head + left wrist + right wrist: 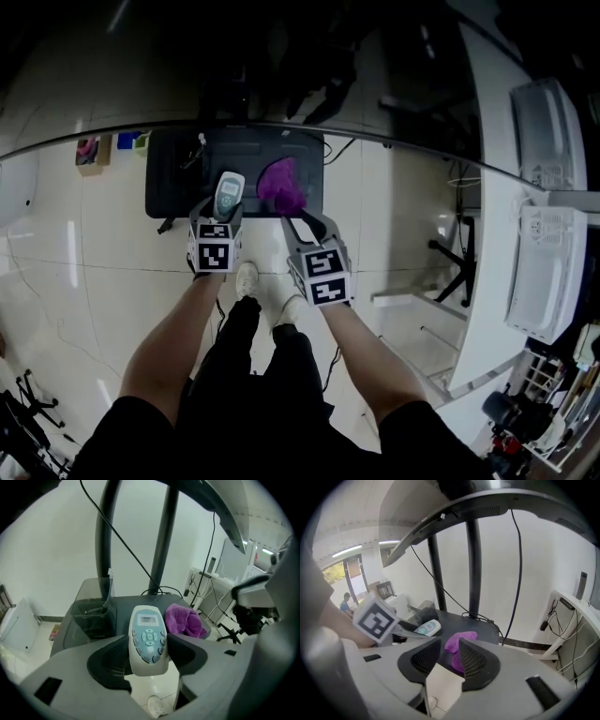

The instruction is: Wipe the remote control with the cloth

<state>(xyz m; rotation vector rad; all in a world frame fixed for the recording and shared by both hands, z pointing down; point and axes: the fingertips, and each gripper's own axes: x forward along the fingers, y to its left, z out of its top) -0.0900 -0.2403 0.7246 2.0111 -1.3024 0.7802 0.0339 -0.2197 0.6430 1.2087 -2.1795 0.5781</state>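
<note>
Left claw (pixel 149 649) grips remote control (pixel 148 632); right claw (pixel 450 653) half-hides cloth (pixel 459 640).

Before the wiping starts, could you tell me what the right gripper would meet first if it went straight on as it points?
Most likely the purple cloth on the dark table, straight ahead of the right gripper's open jaws; nothing shows in between, though depth is unclear.

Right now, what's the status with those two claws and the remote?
Left gripper shut on remote control. Right gripper open, aimed at purple cloth. Nothing blocking it.
</note>
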